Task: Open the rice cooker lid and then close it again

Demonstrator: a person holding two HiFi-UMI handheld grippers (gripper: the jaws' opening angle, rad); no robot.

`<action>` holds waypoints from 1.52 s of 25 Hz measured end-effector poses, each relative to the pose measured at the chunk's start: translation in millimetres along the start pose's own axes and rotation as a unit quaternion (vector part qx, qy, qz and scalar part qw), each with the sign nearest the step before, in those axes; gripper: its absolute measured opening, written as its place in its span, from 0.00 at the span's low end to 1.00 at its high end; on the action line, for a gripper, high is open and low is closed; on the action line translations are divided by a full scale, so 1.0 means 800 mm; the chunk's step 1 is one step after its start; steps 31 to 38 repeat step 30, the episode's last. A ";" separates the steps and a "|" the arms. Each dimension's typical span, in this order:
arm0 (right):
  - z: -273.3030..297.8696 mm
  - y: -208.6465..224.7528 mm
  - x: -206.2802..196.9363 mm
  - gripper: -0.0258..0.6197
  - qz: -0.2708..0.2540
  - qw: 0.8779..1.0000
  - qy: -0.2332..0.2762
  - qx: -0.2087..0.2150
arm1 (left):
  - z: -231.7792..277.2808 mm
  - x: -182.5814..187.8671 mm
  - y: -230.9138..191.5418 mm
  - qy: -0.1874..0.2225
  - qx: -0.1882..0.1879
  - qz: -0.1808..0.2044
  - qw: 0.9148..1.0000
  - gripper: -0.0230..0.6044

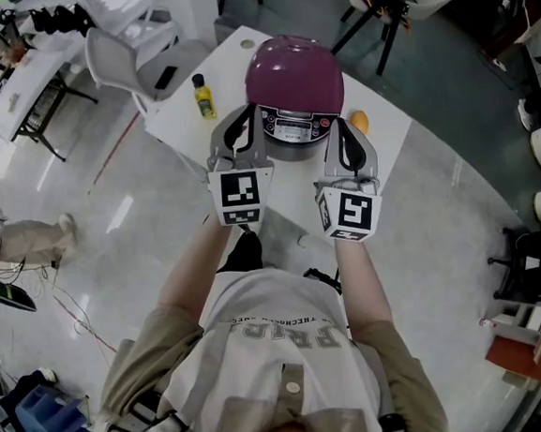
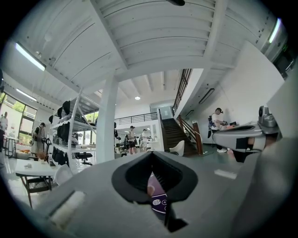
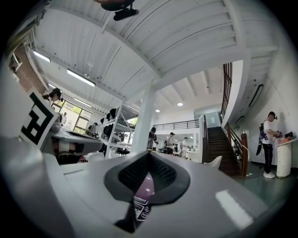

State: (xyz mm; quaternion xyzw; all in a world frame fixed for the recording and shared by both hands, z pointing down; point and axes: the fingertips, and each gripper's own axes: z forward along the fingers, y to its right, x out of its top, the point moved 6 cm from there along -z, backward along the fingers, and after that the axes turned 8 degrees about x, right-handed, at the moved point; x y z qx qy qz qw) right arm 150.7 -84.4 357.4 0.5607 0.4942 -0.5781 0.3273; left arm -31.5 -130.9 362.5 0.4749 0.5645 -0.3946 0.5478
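**Jaws shut and empty at the cooker's front**

Both jaw pairs are pressed together with nothing between them. Past the left gripper (image 2: 153, 187) and the right gripper (image 3: 145, 184), each gripper view gives only a sliver of purple shell and buttons. In the head view they flank the rice cooker (image 1: 293, 77), its lid down, and cover its lower front corners; whether they touch it is unclear. It stands on a white table (image 1: 287, 195), with a yellow bottle (image 1: 204, 97) on the left gripper's side and an orange object (image 1: 359, 121) partly hidden by the right gripper. A white chair (image 1: 118, 62) and glossy grey floor (image 1: 110, 206) lie beyond.
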 end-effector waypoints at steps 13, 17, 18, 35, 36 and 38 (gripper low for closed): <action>-0.004 -0.004 0.002 0.04 -0.004 1.000 0.013 -0.006 | -0.007 -0.001 0.003 0.007 0.001 0.001 1.000 0.05; -0.004 -0.005 0.005 0.04 -0.004 1.000 0.016 -0.006 | -0.007 0.003 0.004 0.012 -0.001 0.006 1.000 0.05; -0.004 -0.006 0.007 0.04 -0.004 1.000 0.018 -0.005 | -0.008 0.004 0.004 0.012 -0.001 0.006 1.000 0.05; -0.009 -0.003 0.011 0.04 -0.005 1.000 0.017 -0.010 | -0.010 -0.004 0.004 -0.004 -0.004 0.013 1.000 0.05; -0.009 -0.003 0.011 0.04 -0.005 1.000 0.017 -0.010 | -0.010 -0.004 0.004 -0.004 -0.004 0.013 1.000 0.05; -0.009 -0.003 0.011 0.04 -0.005 1.000 0.017 -0.010 | -0.010 -0.004 0.004 -0.004 -0.004 0.013 1.000 0.05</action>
